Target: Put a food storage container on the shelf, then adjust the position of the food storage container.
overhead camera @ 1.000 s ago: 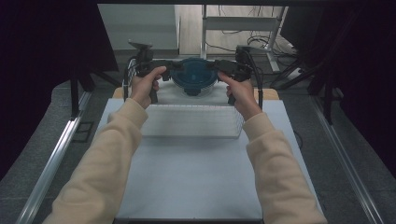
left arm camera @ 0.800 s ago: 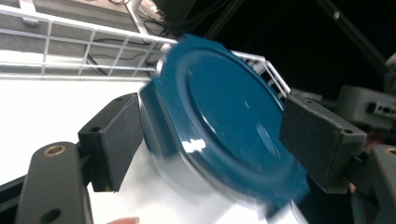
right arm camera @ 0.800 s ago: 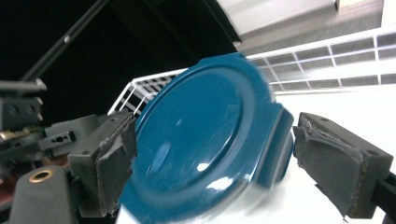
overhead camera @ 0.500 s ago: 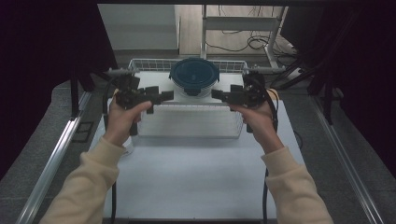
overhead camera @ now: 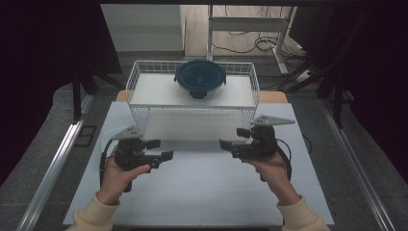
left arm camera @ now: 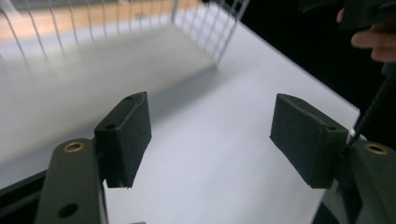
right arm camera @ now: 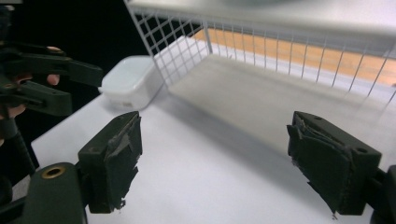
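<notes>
Left tool: the left tool [overhead camera: 161, 149] sits in the person's left hand [overhead camera: 115, 175] low over the near left part of the tabletop [overhead camera: 202, 192], jaws pointing toward the middle. Its jaws have just been closing a little, yet they stand wide apart with nothing between them, as the left gripper view [left arm camera: 210, 135] shows; it is released.
Right tool: the right tool [overhead camera: 231, 138] is held in the right hand [overhead camera: 272, 173] over the near right part of the tabletop, jaws pointing toward the left tool. In the right gripper view [right arm camera: 215, 163] the two black pads are spread with bare white surface between them; released, grasping nothing.
Tools together: they face each other, well apart, both on the near side of the wire basket and clear of it.
Container: a round container with a dark blue lid [overhead camera: 199, 78] rests on the flat top of the wire basket, near its far middle, well apart from both tools.
Wire basket: the white wire basket [overhead camera: 139, 84] stands upside down at the far end of the tabletop, its solid top level; its mesh walls show in both gripper views [left arm camera: 205, 32] [right arm camera: 177, 42].
White box: a small white box [right arm camera: 128, 81] lies just beside the basket's corner in the right gripper view.
</notes>
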The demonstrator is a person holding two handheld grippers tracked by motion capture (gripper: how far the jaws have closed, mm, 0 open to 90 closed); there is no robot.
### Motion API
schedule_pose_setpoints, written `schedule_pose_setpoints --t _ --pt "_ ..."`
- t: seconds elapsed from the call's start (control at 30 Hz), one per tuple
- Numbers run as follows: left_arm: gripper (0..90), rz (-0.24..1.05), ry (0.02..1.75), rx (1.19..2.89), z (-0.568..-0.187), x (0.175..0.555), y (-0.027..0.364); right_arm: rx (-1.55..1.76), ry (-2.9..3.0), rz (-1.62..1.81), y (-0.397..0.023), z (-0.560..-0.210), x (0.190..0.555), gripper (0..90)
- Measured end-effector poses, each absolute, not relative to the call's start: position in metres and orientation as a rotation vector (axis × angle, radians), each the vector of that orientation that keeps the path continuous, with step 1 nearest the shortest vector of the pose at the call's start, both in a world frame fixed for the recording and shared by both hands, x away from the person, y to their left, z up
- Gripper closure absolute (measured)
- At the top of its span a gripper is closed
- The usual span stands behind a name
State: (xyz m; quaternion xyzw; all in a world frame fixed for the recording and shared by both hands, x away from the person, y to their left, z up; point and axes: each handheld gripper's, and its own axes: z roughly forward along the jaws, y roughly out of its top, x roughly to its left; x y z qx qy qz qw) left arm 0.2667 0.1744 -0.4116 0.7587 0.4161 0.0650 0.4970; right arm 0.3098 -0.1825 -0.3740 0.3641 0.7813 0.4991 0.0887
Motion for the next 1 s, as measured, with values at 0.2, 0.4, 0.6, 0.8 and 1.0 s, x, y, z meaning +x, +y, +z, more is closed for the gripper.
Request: schedule_pose_setpoints --t 0.2,0.4,0.6,0.8,1.0 --pt "27.7 0.157 1.027 1.914 -0.445 0.256 0.169 1.106 2.36 1.459 -0.19 -0.413 0.295 18.6" --pt "26.5 0.153 1.089 1.991 -0.481 0.249 0.167 1.147 2.433 1.365 -0.201 -0.463 0.286 19.6" --pt "26.7 0.178 1.127 2.003 -0.489 0.245 0.172 1.144 2.444 1.356 -0.202 -0.473 0.285 21.7" --pt "26.5 0.199 1.129 1.981 -0.484 0.242 0.175 1.188 2.422 1.39 -0.202 -0.471 0.284 21.7" --pt "26.1 0.231 1.143 1.964 -0.48 0.238 0.18 1.161 2.424 1.361 -0.204 -0.468 0.284 21.8"
